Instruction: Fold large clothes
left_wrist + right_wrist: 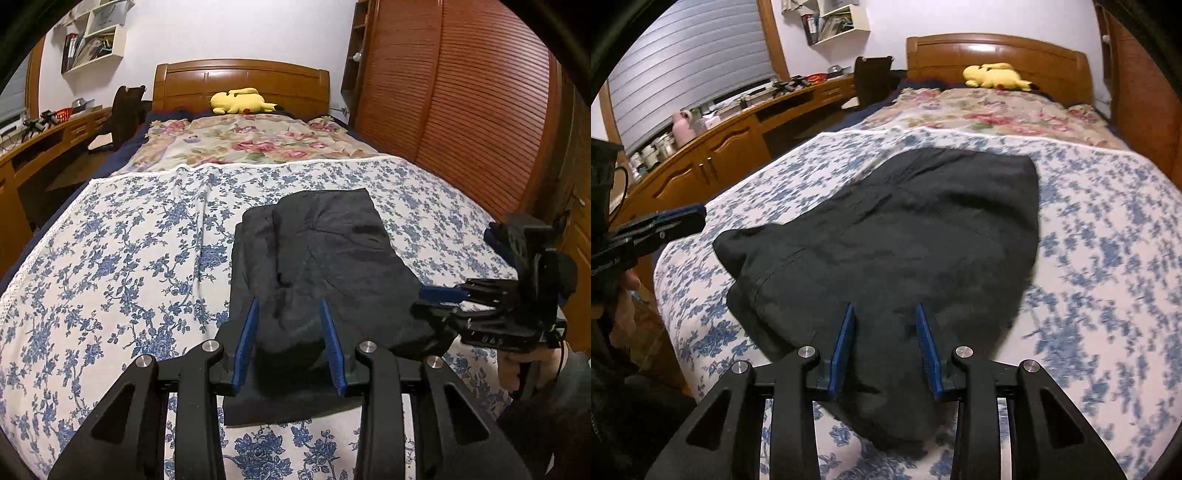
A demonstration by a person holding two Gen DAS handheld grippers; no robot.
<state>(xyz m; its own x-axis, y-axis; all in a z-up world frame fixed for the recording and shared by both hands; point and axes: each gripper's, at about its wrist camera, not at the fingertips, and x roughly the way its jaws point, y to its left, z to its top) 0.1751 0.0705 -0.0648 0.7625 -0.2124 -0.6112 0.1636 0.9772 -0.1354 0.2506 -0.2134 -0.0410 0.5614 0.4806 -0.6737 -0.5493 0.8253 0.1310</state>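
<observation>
Grippers (290, 314) (886, 317) angle downward, jaws parted, over folded black garment (325, 251).

Bedspread (122, 236) left of black garment (325, 251) bare; wardrobe (461, 103) walls right.

A black garment (325, 254) lies folded on the blue-flowered bedspread, a soft, matte piece of cloth doubled over itself into a rough oblong. Its far edge is squared off and fairly straight, with one layer stepping out past the other along the left side, while the near end bunches and narrows into a thicker, rumpled lump. Shallow creases and a line of stitching run across its top (886, 236).
</observation>
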